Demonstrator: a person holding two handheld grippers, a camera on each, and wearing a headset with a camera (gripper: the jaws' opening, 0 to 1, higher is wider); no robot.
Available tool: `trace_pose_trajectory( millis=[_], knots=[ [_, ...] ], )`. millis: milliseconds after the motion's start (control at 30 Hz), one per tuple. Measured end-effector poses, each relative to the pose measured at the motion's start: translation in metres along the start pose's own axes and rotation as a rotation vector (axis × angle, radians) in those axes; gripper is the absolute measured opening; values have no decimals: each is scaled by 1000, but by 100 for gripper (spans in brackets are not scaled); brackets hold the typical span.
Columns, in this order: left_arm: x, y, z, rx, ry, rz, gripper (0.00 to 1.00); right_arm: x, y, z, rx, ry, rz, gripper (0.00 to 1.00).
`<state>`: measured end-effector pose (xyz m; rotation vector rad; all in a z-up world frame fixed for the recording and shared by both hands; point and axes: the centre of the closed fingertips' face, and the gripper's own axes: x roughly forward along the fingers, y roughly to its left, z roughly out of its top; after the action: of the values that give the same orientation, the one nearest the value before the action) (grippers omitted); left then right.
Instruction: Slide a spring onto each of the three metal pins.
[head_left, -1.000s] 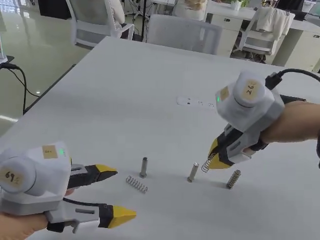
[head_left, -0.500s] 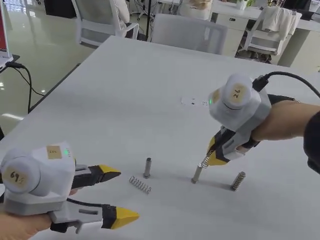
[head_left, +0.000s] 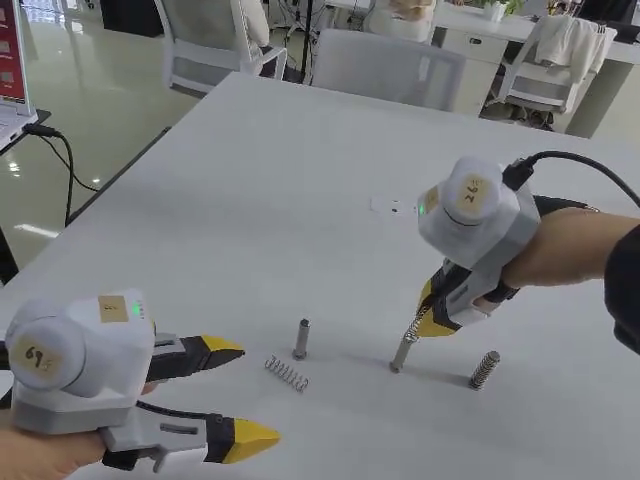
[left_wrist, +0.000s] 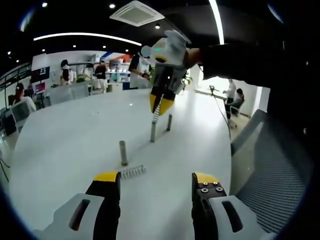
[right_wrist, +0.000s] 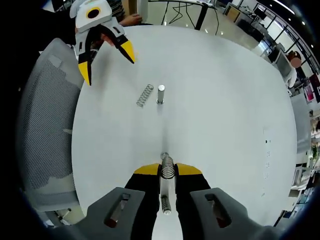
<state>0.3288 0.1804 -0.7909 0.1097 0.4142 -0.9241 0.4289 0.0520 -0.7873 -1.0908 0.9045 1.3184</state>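
Three small metal pins stand on the white table (head_left: 250, 200). The left pin (head_left: 301, 339) (left_wrist: 122, 152) (right_wrist: 160, 93) is bare, and a loose spring (head_left: 286, 373) (left_wrist: 132, 172) (right_wrist: 145, 95) lies beside it. The right pin (head_left: 484, 369) (left_wrist: 169, 122) wears a spring. My right gripper (head_left: 435, 322) (right_wrist: 167, 170) is shut on a spring (head_left: 416, 327) (right_wrist: 168, 169) (left_wrist: 156, 114), tilted, with its lower end at the top of the middle pin (head_left: 400, 355) (left_wrist: 153, 131). My left gripper (head_left: 240, 392) (left_wrist: 155, 180) hovers open near the table's front, short of the loose spring and holding nothing.
A small white strip (head_left: 392, 206) lies farther back on the table. Office chairs (head_left: 385, 68) stand at the far edge, with desks behind them. A cable (head_left: 60, 160) runs over the floor at left. A mesh chair back (left_wrist: 280, 165) stands close to the table's near side.
My right gripper has carried its spring left from beside the middle pin to just above it, the spring's lower end now meeting the pin top. The left gripper stays open in place.
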Motion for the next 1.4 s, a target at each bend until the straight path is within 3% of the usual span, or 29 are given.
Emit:
trace_pose_trajectory(
  millis=[967, 1400],
  knots=[
    [0, 2, -1, -4, -4, 3, 51, 42, 7, -5, 11, 57, 43, 8],
    [0, 1, -1, -6, -6, 6, 51, 52, 12, -8, 15, 79, 54, 8]
  ],
)
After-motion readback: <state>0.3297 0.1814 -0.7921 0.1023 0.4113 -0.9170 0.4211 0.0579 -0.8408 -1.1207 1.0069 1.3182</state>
